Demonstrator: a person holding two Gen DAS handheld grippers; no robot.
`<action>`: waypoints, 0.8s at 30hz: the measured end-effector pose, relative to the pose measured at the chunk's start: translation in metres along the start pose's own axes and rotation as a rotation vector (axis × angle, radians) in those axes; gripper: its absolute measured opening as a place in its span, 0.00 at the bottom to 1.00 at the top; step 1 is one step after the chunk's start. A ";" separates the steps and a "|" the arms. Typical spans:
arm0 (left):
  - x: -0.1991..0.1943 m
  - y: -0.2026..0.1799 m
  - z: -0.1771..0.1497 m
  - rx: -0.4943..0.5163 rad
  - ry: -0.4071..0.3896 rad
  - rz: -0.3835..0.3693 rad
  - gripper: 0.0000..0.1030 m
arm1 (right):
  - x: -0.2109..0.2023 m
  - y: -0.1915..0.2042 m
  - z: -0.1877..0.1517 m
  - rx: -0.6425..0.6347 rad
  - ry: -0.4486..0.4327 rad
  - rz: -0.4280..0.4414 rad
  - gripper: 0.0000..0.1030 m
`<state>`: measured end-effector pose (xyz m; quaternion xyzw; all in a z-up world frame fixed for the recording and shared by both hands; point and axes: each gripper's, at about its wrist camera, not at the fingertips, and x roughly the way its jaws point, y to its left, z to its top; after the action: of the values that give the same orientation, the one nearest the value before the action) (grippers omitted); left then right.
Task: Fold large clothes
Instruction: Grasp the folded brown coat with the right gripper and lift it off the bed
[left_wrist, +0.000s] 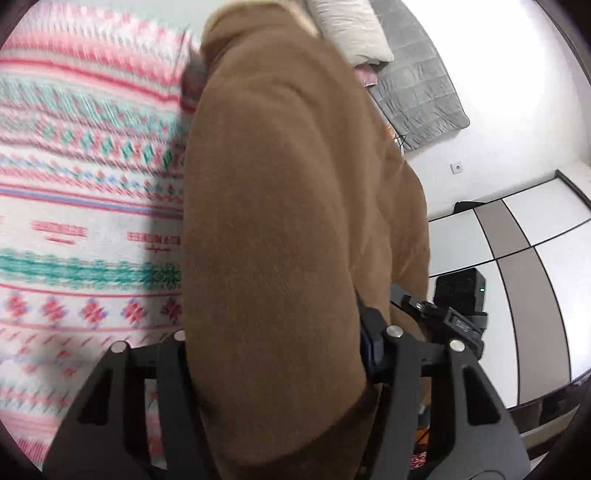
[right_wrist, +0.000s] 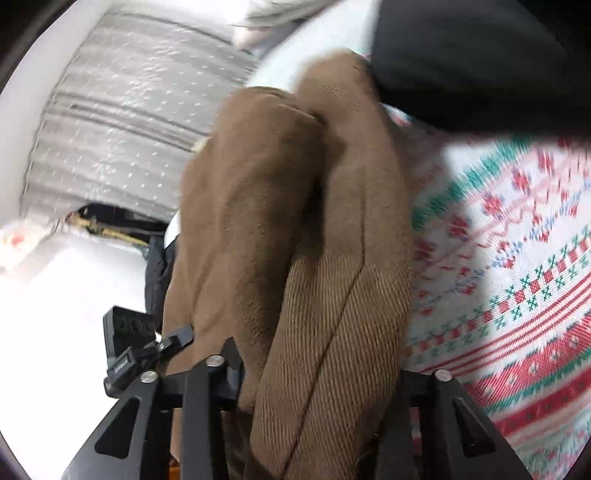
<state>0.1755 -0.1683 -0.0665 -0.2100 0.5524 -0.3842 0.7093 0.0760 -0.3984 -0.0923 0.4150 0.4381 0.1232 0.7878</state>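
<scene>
A large brown fleece garment (left_wrist: 280, 206) hangs lifted above the patterned bed cover (left_wrist: 81, 192). In the left wrist view it fills the middle and runs down between my left gripper's (left_wrist: 280, 369) black arms, which are shut on it. In the right wrist view the same brown garment (right_wrist: 295, 236), with a ribbed cuff or hem nearest the lens, bunches between my right gripper's (right_wrist: 317, 387) arms, which are shut on it. The fingertips of both grippers are hidden by cloth. The other gripper's body shows at the edge of each view (left_wrist: 450, 317) (right_wrist: 133, 350).
The bed cover (right_wrist: 517, 288) is white with red, pink and green bands. A white pillow (left_wrist: 351, 29) and a grey quilted blanket (left_wrist: 417, 81) lie at the bed's far end. A wardrobe with white and taupe panels (left_wrist: 524, 258) stands beside the bed.
</scene>
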 end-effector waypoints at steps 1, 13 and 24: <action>-0.019 -0.006 -0.002 0.016 -0.012 0.002 0.57 | -0.002 0.013 -0.004 -0.019 0.008 0.013 0.32; -0.083 0.067 -0.061 0.000 -0.016 0.217 0.83 | 0.078 0.076 -0.086 -0.127 0.302 -0.157 0.63; -0.118 0.031 -0.074 0.317 -0.368 0.402 0.86 | 0.036 0.091 -0.078 -0.301 0.019 -0.299 0.66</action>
<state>0.1041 -0.0478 -0.0380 -0.0494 0.3785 -0.2729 0.8831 0.0505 -0.2792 -0.0652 0.2217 0.4790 0.0730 0.8462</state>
